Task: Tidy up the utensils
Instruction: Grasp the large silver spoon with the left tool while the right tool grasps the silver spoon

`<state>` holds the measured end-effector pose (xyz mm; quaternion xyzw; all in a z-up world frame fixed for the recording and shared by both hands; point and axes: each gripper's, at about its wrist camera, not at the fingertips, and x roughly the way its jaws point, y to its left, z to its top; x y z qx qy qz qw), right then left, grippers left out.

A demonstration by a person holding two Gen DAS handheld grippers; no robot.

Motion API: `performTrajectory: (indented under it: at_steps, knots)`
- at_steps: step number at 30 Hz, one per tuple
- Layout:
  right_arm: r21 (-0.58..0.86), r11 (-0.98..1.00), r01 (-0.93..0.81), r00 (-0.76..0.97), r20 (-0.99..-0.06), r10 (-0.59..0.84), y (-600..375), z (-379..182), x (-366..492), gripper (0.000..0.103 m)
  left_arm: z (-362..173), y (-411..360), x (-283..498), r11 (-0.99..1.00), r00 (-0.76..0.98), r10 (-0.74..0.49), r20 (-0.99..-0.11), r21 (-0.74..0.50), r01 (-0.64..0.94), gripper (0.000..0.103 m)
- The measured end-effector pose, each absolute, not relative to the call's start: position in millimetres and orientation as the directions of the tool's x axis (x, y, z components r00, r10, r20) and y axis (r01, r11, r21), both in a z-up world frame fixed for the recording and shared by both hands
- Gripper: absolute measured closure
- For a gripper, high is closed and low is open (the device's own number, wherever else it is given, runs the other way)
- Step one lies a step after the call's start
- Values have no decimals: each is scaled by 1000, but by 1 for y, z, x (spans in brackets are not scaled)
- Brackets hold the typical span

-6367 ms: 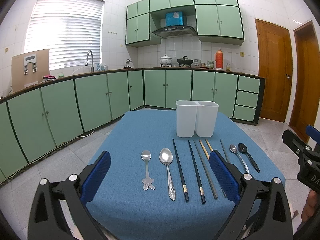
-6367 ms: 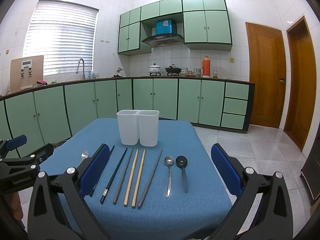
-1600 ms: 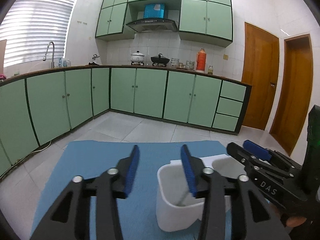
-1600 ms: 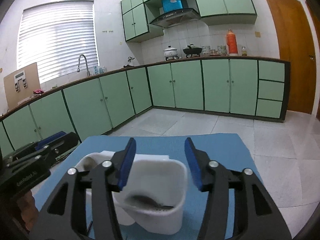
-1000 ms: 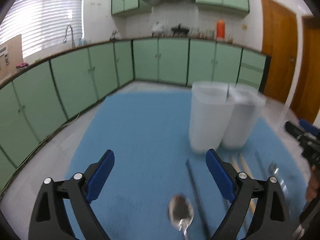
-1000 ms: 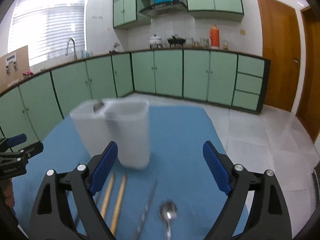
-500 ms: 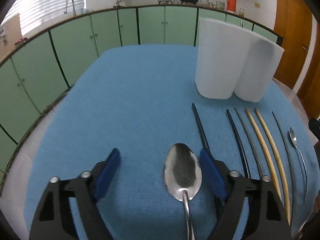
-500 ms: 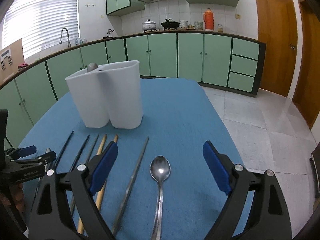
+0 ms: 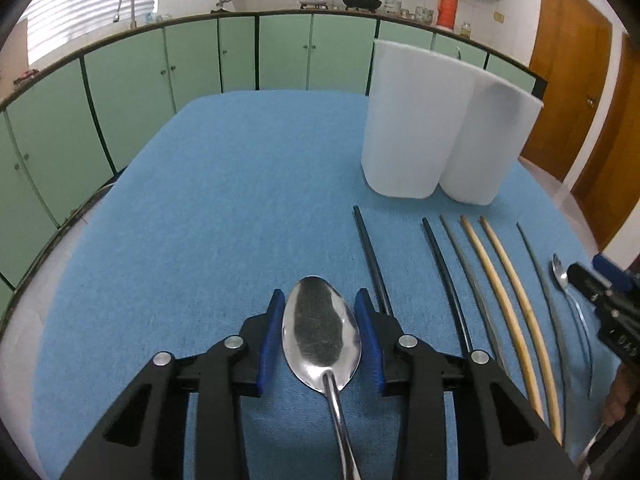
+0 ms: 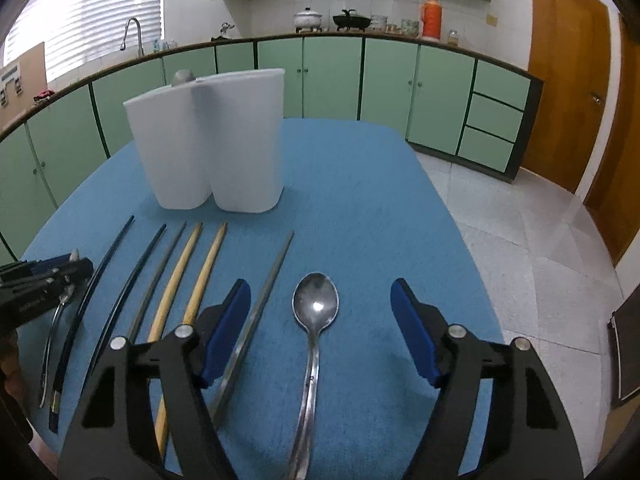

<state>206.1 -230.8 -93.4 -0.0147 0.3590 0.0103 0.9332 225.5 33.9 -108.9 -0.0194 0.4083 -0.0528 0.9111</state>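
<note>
A large steel spoon (image 9: 321,338) lies on the blue tablecloth (image 9: 224,208). My left gripper (image 9: 321,338) has its blue pads close on both sides of the bowl; contact is unclear. A smaller steel spoon (image 10: 315,308) lies between the wide-open fingers of my right gripper (image 10: 320,332). Several chopsticks, dark (image 9: 370,256) and bamboo (image 9: 504,300), lie in a row. A white two-compartment holder (image 9: 436,128) stands behind them, also seen in the right wrist view (image 10: 212,140), with a spoon end (image 10: 183,76) sticking out.
The table's right edge drops to a tiled floor (image 10: 540,240). Green kitchen cabinets (image 10: 400,80) run along the back. My right gripper shows at the right edge of the left wrist view (image 9: 608,304).
Both grippers have dropped low over the table. The left jaws have narrowed around the large spoon's bowl. The right jaws have narrowed somewhat over the smaller spoon.
</note>
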Motion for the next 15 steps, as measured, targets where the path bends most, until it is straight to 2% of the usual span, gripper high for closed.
performTrajectory:
  at_steps: [10,13,15]
  knots:
    - [-3,999,-38,688,-725,24,-239,-102,222,49,-92,45,229,994,713,-111,-692,-81,75,67]
    - [8,999,-44,664,-747,36,-239,-106,227,58,-90,45,231,994,720,-111,-685,-78,79,67]
    - [21,999,-43,655,-754,44,-240,-106,230,59,-89,44,231,994,725,-112,-679,-76,83,67]
